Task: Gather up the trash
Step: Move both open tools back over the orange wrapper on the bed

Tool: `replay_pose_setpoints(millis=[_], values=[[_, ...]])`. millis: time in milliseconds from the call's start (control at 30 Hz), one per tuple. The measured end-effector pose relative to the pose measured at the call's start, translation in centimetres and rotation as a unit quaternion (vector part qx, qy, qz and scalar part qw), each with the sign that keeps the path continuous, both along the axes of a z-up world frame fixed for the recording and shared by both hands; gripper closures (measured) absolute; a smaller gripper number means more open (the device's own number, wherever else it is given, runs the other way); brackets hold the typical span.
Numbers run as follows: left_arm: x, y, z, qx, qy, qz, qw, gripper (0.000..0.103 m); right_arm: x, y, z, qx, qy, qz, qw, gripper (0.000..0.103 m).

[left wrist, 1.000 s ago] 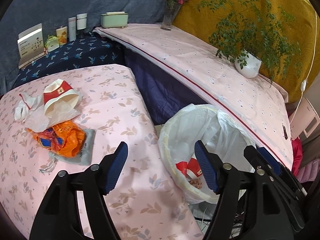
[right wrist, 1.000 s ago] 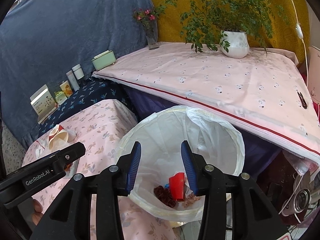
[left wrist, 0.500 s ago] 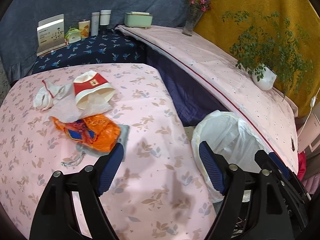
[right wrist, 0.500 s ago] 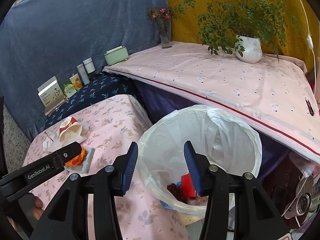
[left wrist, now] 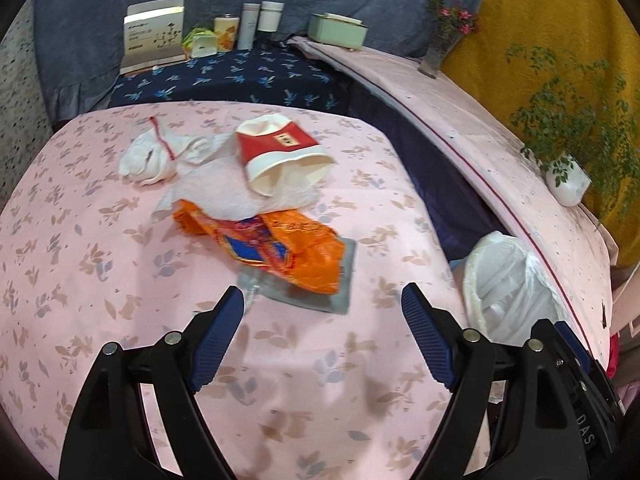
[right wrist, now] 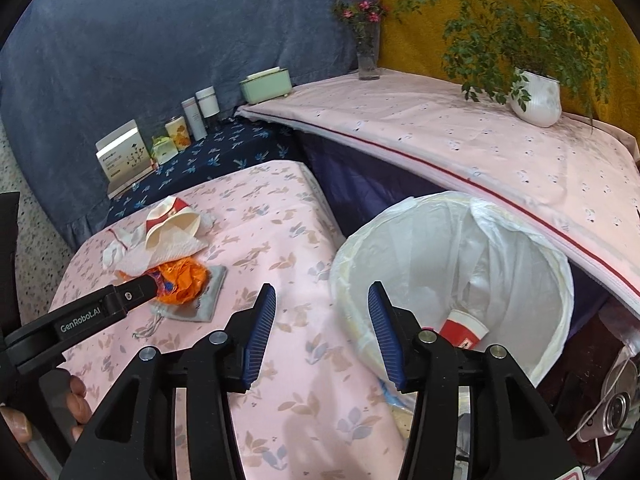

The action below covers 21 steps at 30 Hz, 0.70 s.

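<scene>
From the left wrist, the left gripper [left wrist: 322, 310] hangs with jaws spread wide and empty, low in the frame. Just above it an orange wrapper [left wrist: 280, 248] lies on a grey pouch [left wrist: 320, 292], with a tissue [left wrist: 224, 188] and a tipped red-and-white paper cup [left wrist: 280, 156] beyond. The lined trash bin [left wrist: 508, 296] sits at right.

From the right wrist, the right gripper [right wrist: 322, 332] is likewise parted, holding nothing, over the pink table [right wrist: 280, 248] edge; 1 red cup [right wrist: 464, 326] lies in the bin at lower right.

Domestic room, likely a home living space. Low tables draped in pink floral cloth [left wrist: 120, 240], leafy potted plant in white ceramic pot [right wrist: 536, 96]. Glass vase of pink flowers [right wrist: 367, 52], plastic-lined waste bin [right wrist: 460, 264].
</scene>
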<state>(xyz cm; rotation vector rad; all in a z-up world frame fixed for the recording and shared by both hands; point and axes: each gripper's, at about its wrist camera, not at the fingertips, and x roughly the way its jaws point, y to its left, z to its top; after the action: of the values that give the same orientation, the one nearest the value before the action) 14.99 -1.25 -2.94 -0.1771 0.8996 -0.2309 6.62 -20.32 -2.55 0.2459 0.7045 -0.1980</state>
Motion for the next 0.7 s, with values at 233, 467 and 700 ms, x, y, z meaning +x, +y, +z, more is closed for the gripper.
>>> replay_pose_setpoints(millis=[233,467,700], values=[[1.1,3.1,-1.5,-0.007,0.017,0.031,0.9994,0.026,1.3,2.4,-1.3,-0.002,0.017,0.024,1.000,0.055],[2.5,4.4,-2.6,-0.015,0.030,0.045,0.9984,0.026,3.0,4.5,-2.6,0.000,0.030,0.046,0.998,0.055],[4.9,4.2,-3.8,-0.019,0.045,0.044,0.9978,0.040,4.7,5.7,-3.9,0.004,0.044,0.059,0.997,0.055]])
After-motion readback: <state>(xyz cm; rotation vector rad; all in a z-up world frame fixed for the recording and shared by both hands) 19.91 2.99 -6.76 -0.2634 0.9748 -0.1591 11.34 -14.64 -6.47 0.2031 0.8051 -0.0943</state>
